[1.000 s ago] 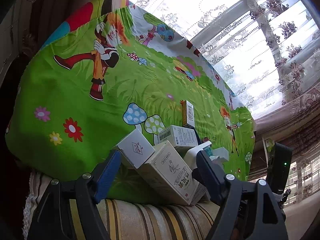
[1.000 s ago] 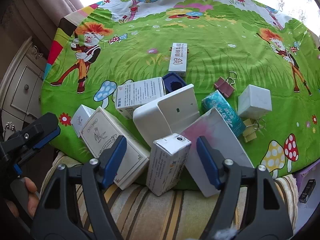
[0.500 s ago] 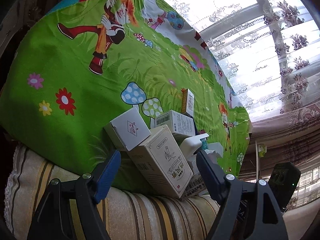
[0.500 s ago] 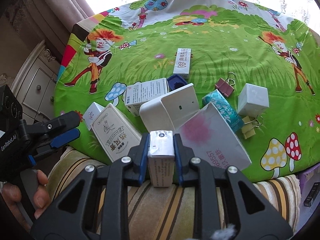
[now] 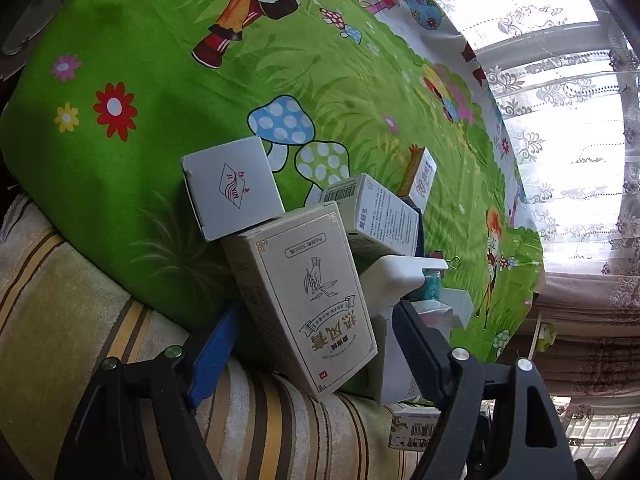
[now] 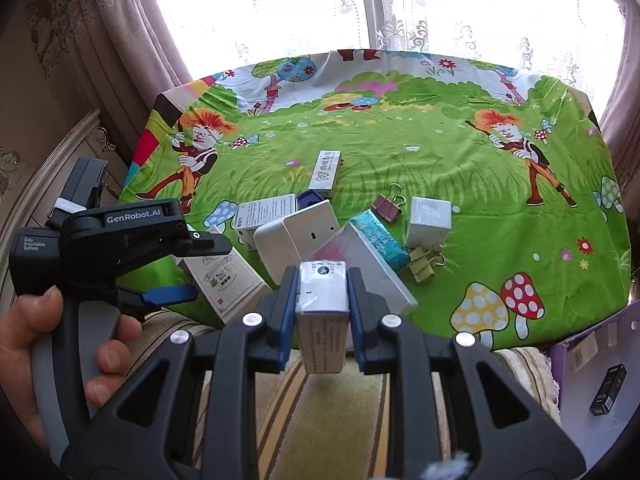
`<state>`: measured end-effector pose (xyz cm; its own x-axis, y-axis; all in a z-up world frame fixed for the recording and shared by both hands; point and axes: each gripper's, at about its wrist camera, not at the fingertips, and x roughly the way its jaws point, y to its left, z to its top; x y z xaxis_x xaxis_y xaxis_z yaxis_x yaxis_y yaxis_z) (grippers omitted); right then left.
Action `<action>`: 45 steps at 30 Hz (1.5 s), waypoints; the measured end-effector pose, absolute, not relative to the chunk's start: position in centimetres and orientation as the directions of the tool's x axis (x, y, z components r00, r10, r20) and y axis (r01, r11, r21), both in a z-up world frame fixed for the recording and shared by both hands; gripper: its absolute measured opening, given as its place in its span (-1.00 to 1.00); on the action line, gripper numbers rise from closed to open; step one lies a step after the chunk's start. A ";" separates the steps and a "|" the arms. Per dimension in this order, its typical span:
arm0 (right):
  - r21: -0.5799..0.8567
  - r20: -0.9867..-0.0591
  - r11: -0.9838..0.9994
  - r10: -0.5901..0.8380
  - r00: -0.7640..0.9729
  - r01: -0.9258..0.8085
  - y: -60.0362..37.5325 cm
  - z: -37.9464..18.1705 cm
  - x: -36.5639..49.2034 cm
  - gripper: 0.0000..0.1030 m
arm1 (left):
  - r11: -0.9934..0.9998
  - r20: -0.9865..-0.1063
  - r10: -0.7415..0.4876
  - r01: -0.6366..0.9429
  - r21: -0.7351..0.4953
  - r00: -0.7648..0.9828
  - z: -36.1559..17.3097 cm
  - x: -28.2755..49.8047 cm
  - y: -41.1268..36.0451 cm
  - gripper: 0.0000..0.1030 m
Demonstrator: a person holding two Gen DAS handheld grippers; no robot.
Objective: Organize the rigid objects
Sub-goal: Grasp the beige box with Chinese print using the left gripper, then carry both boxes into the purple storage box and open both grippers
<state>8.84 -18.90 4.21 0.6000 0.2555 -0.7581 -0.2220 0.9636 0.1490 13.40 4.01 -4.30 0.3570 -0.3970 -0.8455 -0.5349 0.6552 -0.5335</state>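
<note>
The right gripper (image 6: 322, 300) has its jaws clamped on a small white carton wrapped in clear film (image 6: 321, 300), held above the near edge of the counter covered in a green cartoon cloth (image 6: 460, 160). The left gripper (image 5: 308, 344) has its jaws wide around a tall cream cardboard box (image 5: 304, 292), not gripping it. By my reading the sorting is barely begun: white boxes, a teal packet (image 6: 380, 242) and binder clips lie jumbled

Cube box (image 6: 429, 216) right of the box pile (image 6: 294, 236), binder clip (image 6: 425, 263) before it.
</note>
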 end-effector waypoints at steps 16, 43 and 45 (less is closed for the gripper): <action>0.201 -0.704 0.966 0.259 0.661 -0.165 -24.6 5.5 5.0 -0.47 | 0.667 -0.896 -0.295 -0.600 -0.442 0.332 -4.8 13.6 2.9 0.13; 0.241 -0.705 0.967 0.120 0.699 0.077 -36.6 6.2 0.0 -0.47 | 0.623 -0.622 -0.699 -0.127 -0.772 0.353 1.3 7.8 -12.4 0.04; 0.248 -0.708 0.962 0.102 0.699 0.111 -38.0 6.0 -0.6 -0.47 | 0.601 -0.593 -0.745 -0.079 -0.796 0.306 1.3 7.6 -14.5 0.04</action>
